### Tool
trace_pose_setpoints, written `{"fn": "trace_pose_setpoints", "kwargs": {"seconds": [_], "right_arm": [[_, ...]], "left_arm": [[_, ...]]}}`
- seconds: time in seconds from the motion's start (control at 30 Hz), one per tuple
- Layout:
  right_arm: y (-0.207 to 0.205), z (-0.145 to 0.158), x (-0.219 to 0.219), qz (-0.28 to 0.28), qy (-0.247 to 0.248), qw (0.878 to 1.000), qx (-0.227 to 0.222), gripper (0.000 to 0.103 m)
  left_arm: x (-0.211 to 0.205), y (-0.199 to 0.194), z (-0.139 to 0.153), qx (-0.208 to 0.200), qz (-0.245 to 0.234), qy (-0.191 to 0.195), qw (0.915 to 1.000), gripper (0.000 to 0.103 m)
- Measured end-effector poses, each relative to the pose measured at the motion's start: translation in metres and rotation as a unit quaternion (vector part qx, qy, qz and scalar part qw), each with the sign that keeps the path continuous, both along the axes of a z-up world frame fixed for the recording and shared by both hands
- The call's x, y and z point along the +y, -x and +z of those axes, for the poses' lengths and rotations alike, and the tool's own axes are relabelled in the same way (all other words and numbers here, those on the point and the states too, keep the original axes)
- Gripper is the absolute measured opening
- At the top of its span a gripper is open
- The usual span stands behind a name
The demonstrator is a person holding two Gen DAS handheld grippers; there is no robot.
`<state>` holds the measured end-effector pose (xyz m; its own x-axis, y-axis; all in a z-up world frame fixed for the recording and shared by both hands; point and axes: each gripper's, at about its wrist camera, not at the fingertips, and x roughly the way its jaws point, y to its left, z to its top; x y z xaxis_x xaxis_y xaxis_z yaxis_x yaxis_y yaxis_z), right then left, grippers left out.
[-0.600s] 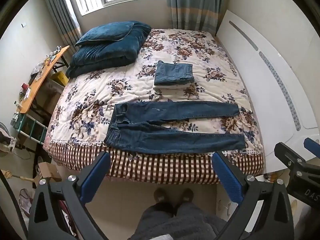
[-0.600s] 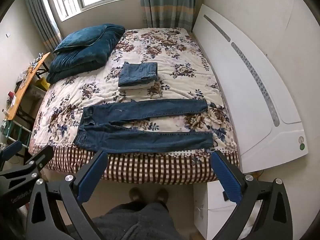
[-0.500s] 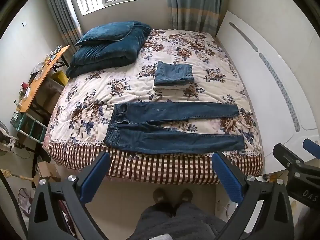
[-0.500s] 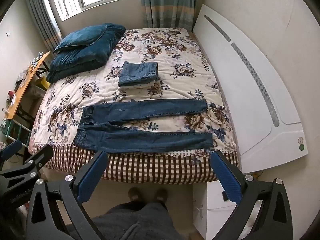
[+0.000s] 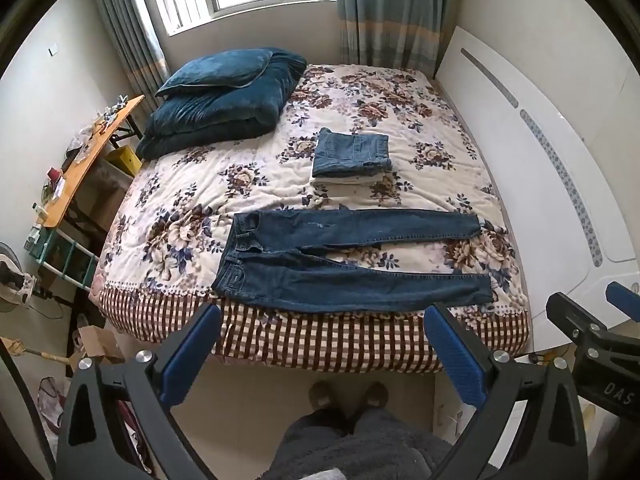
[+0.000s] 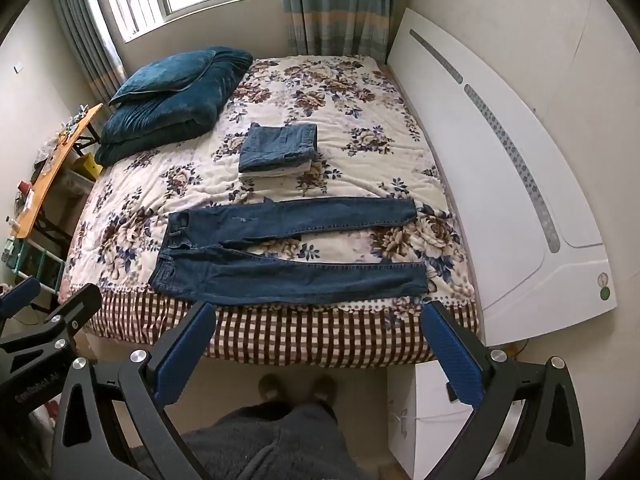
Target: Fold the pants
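Dark blue jeans (image 5: 344, 264) lie flat along the near edge of the floral bed (image 5: 208, 196), waistband to the left, both legs spread apart and pointing right; they also show as the jeans (image 6: 280, 256) in the right wrist view. My left gripper (image 5: 320, 354) hangs open above the floor in front of the bed, short of the jeans, with nothing between its blue pads. My right gripper (image 6: 318, 350) is open too, at the same height, empty. Each gripper's tip shows at the edge of the other's view.
A stack of folded pants (image 5: 352, 156) sits mid-bed behind the jeans. A folded teal duvet with a pillow (image 5: 224, 100) fills the far left corner. A white headboard (image 5: 540, 184) runs along the right, a cluttered wooden desk (image 5: 80, 168) stands left. The person's slippered feet (image 5: 348, 394) stand below.
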<state>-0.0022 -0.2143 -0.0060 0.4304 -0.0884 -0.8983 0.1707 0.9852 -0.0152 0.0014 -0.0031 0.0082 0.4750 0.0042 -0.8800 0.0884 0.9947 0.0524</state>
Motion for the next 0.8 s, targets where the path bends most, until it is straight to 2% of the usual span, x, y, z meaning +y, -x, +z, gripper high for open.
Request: {"fn": "trace_pose_setpoints", "kwargs": {"seconds": [0.8], "right_arm": [[0.006,0.007,-0.003,-0.001,-0.005,1.0,-0.003,0.103]], "left_arm": [[0.002,-0.006,0.012,-0.006,0.002,0.001,1.0,0.103]]}}
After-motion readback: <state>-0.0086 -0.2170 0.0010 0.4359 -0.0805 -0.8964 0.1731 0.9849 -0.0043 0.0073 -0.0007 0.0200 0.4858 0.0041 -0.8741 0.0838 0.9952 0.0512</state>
